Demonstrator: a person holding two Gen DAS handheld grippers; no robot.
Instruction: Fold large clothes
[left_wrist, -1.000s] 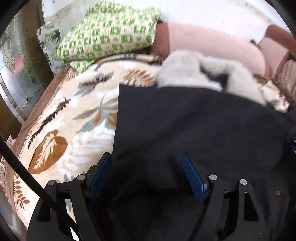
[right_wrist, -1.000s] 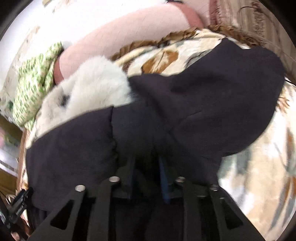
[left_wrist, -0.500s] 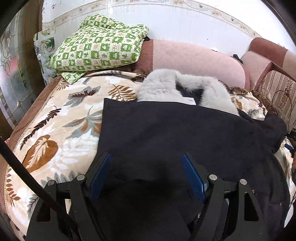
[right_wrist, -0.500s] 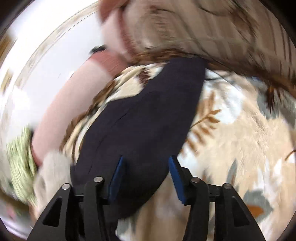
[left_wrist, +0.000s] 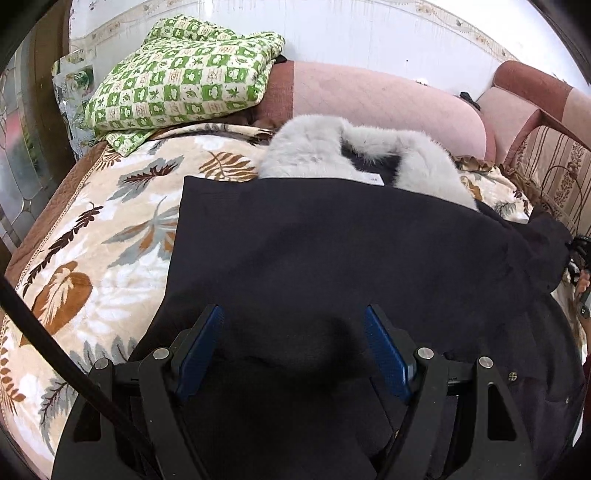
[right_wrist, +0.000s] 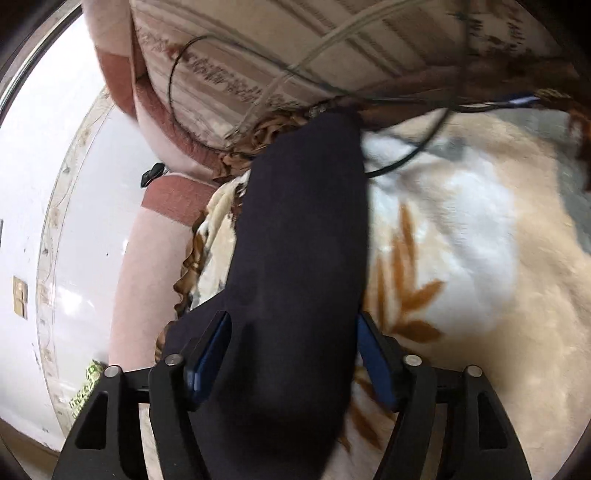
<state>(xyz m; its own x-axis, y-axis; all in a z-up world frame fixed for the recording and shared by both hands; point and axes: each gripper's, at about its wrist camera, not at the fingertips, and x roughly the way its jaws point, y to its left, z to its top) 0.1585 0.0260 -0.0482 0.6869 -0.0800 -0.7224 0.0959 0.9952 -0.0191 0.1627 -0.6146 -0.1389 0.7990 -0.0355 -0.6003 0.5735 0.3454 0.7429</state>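
While the left hand-held gripper (left_wrist: 293, 350) stands apart over the black coat (left_wrist: 332, 258), the right hand-held gripper (right_wrist: 291, 354) is closing around its sleeve (right_wrist: 303, 221), seemingly near the bed's (right_wrist: 480, 258) right edge.

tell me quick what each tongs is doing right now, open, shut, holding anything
Left tongs: open, over the black coat, not gripping it.
Right tongs: closing, with the coat's sleeve between the pads; grip cannot be told.

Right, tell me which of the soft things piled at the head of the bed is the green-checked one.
The folded quilt at the far left corner, patterned in green and cream squares. The long bolster beside it is plain pink.
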